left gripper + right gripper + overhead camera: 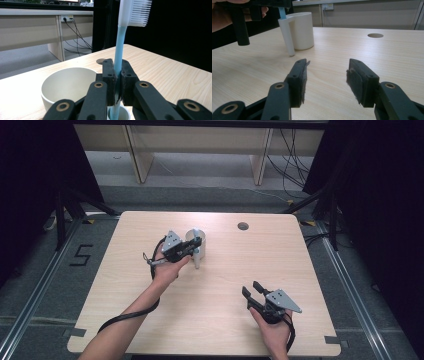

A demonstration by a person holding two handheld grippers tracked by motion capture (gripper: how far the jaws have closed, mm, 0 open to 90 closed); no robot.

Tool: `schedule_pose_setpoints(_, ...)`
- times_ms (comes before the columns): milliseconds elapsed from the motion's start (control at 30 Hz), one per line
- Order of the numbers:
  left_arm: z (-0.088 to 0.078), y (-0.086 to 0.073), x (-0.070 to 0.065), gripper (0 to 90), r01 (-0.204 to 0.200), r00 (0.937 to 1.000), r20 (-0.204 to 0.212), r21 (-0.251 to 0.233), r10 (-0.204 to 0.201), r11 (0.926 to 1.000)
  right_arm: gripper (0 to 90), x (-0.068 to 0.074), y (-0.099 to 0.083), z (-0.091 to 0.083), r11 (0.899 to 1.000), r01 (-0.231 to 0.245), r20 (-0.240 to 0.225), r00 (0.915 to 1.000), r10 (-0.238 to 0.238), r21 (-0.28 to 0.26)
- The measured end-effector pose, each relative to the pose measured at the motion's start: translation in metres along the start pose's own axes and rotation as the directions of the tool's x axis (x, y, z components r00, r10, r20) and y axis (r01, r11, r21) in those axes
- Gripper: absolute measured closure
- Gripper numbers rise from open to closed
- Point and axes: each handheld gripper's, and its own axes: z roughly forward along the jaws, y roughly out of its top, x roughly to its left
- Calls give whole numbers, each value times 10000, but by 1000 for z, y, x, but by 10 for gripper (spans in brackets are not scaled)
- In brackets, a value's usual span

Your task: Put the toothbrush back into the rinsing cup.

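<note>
Left gripper (pixel 117 82) jaws clamped on toothbrush (pixel 119 53), handle end in cup (pixel 300 31) side tube. Right gripper (pixel 325 80) jaws apart, idle over worktop (pixel 220 285). Next, likely: release, lift clear.

The toothbrush (pixel 119 62) handle's lower end is hidden inside the cup's side tube (pixel 119 114); its bristle head is cut off by the top edge.

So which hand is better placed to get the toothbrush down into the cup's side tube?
Left. The left gripper is already shut on the toothbrush, right over the cup, its tip in the side tube. The right gripper sits open, well away.
</note>
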Motion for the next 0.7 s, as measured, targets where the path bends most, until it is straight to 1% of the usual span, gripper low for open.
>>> schedule_pose_setpoints(300, 0, -2, 0, 842, 42, 10000, -7, 68, -42, 10000, 507, 0, 0, 0, 10000, 8, -1, 10000, -8, 1)
schedule_pose_setpoints(367, 1, -2, 1, 838, 82, 10000, 34, 116, -82, 9999, 507, 0, 0, 1, 10000, -47, -34, 10000, 47, -59)
schedule_pose_setpoints(400, 0, -2, 1, 830, 101, 9999, 49, 132, -102, 9999, 507, 1, 0, 1, 9998, -205, -91, 9997, 205, -15)
schedule_pose_setpoints(433, 0, -2, 2, 826, 185, 9998, 81, 150, -186, 9997, 506, 2, 0, 1, 9997, -235, -96, 9997, 235, -4)
schedule_pose_setpoints(467, 0, -2, 2, 814, 198, 9998, 80, 174, -200, 9997, 506, 2, 0, -1, 9996, -264, 8, 9997, 264, 109)
schedule_pose_setpoints(500, 0, -2, 1, 804, 186, 9998, 93, 197, -187, 9996, 506, 3, 0, -1, 9991, -397, -9, 9992, 397, 120)
schedule_pose_setpoints(567, 0, -1, 1, 775, 122, 9999, 118, 251, -125, 9996, 506, 3, 0, -1, 9992, -374, -12, 9993, 374, 115)
schedule_pose_setpoints(600, -1, -1, 0, 751, 85, 9999, 61, 269, -87, 9996, 506, 1, 0, 0, 9999, -144, -33, 9999, 144, 38)
schedule_pose_setpoints(667, -2, -1, 0, 687, 131, 9999, -85, 264, -129, 9996, 506, 1, 0, 1, 9998, -212, -100, 9997, 212, 2)
schedule_pose_setpoints(700, -2, -1, 0, 662, 146, 9998, -113, 272, -143, 9995, 505, 2, 0, 0, 9998, -206, -63, 9998, 207, 69)
